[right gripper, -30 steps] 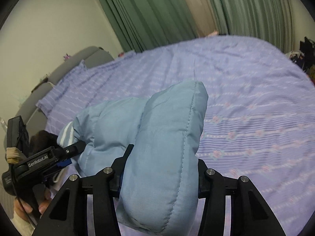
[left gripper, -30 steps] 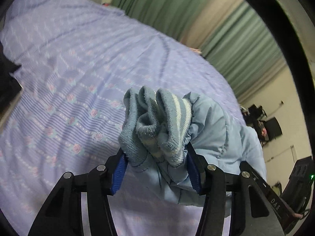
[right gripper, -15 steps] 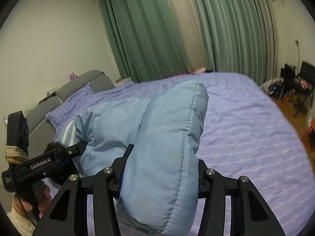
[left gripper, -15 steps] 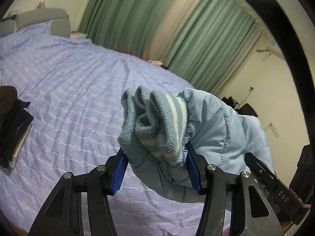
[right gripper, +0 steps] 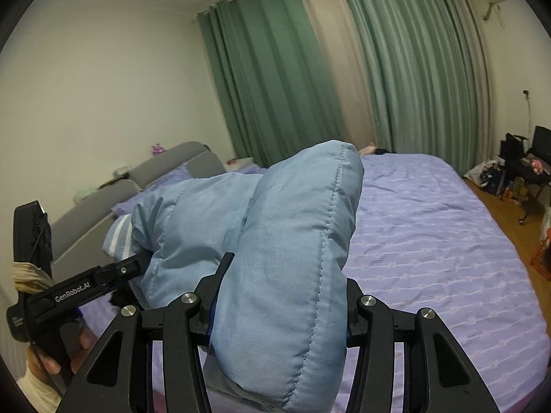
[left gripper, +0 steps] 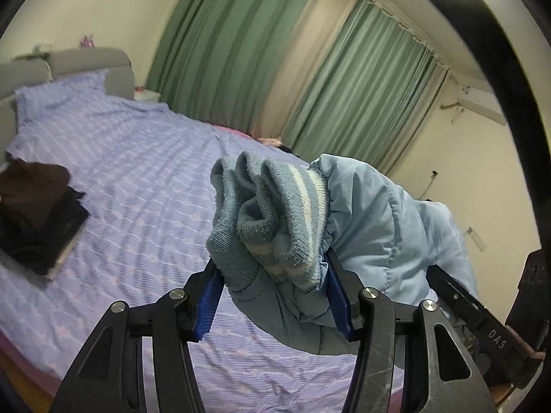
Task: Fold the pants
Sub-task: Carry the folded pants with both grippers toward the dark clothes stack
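**Padded pants held aloft between both grippers**

Left gripper is closed on the ribbed, striped knit cuff of the pants, and we hold the right gripper clamped on a thick quilted fold of the same garment. We have the pants raised in the air above the bed, strung between the two grippers, not lying flat on it.

We judge the pants soft, puffy and light, with no stiffness of their own; they will sag and bulge wherever unsupported. Their smooth shell looks somewhat slippery, so the knit cuff and stitched seams seem the surest places to grip, while a bite on plain padding may creep.

Pale blue quilted fabric, visible stitch lines and a blue cuff with white stripes make up the garment. A stack of dark clothes sits at the bed's left edge, well apart from the pants.
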Demonstrator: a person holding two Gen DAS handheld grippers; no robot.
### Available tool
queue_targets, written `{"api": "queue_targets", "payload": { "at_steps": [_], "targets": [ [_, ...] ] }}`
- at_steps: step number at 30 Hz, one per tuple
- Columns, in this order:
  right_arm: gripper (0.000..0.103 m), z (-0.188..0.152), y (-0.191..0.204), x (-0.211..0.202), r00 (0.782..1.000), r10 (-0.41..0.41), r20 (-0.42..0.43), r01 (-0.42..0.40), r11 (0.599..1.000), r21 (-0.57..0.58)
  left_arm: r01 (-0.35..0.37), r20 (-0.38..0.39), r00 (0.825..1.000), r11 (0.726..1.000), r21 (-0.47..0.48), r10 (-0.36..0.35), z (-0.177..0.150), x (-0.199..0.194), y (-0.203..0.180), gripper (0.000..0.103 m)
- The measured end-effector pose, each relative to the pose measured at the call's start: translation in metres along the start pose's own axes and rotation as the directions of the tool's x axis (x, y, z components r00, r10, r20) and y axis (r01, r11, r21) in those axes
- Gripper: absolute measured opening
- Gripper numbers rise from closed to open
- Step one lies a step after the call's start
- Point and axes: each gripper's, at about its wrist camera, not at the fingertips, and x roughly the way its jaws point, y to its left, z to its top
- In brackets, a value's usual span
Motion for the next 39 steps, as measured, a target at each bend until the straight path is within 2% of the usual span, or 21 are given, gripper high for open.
{"api": "queue_targets", "payload": {
  "at_steps": [6, 12, 20, 25, 31, 39],
  "targets": [
    [0.049, -0.006, 0.03, -0.014, 0.997, 0.08, 0.002, -0.08, 0.997, -0.017, -0.055, 0.04, 0.998, 0.998, -0.004, 0.055, -0.004, -0.047, 0.018, 0.054],
    [0.049, -0.009, 0.075, -0.011, 0.993, 0.121, 0.011, -0.12, 0.992, -0.048, -0.077, 0.083, 0.994, 0.997, -0.007, 0.078, 0.006, -0.083, 0.061, 0.054],
    [0.049, -0.019, 0.159, 0.018, 0.995, 0.099, 0.03, -0.098, 0.995, -0.036, -0.049, 0.07, 0.996, 0.998, 0.046, 0.046, 0.043, -0.115, 0.145, 0.054],
    [0.049, -0.024, 0.198, 0.031, 0.995, 0.094, 0.019, -0.093, 0.995, -0.049, -0.043, 0.054, 0.998, 0.999, 0.021, 0.042, 0.057, -0.121, 0.186, 0.054],
    [0.049, -0.023, 0.214, 0.042, 0.991, 0.131, -0.013, -0.131, 0.99, -0.056, -0.064, 0.055, 0.996, 0.998, -0.026, 0.065, 0.059, -0.129, 0.216, 0.054],
    [0.049, -0.032, 0.231, 0.081, 0.967, 0.238, -0.089, -0.241, 0.97, -0.026, -0.171, 0.041, 0.984, 0.982, -0.076, 0.175, 0.056, -0.14, 0.251, 0.054]
  ]
}}
